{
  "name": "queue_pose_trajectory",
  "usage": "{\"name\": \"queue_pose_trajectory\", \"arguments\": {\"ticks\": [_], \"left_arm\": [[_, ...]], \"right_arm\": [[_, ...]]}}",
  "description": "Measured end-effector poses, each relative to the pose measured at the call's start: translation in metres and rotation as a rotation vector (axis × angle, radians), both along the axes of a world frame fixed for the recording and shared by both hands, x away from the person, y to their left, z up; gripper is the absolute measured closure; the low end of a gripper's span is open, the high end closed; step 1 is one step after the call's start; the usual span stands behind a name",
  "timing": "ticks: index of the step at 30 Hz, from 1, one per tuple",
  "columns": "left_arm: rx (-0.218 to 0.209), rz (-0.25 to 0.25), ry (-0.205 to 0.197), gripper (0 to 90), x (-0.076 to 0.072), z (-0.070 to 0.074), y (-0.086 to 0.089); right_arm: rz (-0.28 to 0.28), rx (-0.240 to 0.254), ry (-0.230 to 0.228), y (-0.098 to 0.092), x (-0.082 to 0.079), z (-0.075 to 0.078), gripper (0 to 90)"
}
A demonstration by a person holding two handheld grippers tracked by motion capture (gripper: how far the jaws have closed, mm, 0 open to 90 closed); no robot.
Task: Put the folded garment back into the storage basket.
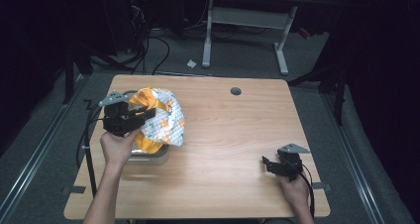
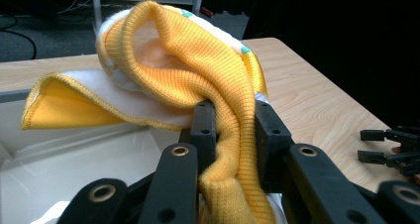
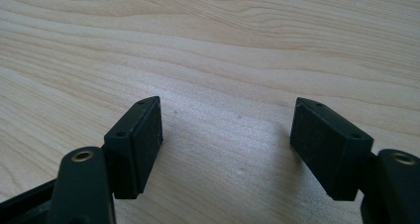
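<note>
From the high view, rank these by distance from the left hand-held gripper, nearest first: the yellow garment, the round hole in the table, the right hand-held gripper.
1. Yellow garment: clamped in the left hand-held gripper, over the white bin.
2. Round hole: far edge of the table, centre-right.
3. Right hand-held gripper: near right corner, jaws open.

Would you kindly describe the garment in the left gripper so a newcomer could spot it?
On the wooden table's left side sits a white bin. Over it, the left gripper pinches a baby garment: white, orange-patterned, with yellow ribbed trim.

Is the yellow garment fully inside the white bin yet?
No. The yellow garment is bunched above the white bin, clamped by the left hand-held gripper.
</note>
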State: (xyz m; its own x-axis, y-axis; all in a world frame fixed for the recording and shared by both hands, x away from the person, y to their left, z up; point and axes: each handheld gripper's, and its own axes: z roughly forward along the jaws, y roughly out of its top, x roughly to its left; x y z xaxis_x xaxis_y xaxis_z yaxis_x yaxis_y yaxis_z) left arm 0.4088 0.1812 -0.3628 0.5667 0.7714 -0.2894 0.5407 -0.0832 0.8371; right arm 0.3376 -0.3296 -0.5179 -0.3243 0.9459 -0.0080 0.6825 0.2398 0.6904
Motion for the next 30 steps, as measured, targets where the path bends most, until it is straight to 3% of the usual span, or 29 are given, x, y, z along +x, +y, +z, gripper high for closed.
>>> {"name": "queue_pose_trajectory", "arguments": {"ticks": [12, 24, 30], "left_arm": [[0.027, 0.014, 0.023, 74.4, 0.005, -0.005, 0.013], [0.043, 0.025, 0.082, 74.3, 0.017, -0.022, 0.025], [0.082, 0.046, 0.108, 74.1, 0.023, -0.033, 0.027]], "right_arm": [[0.0, -0.001, 0.0, 0.0, 0.0, 0.0, 28.9], [-0.001, -0.001, 0.0, 0.0, 0.0, 0.0, 28.9], [-0.002, 0.0, 0.0, 0.0, 0.0, 0.0, 28.9]]}}
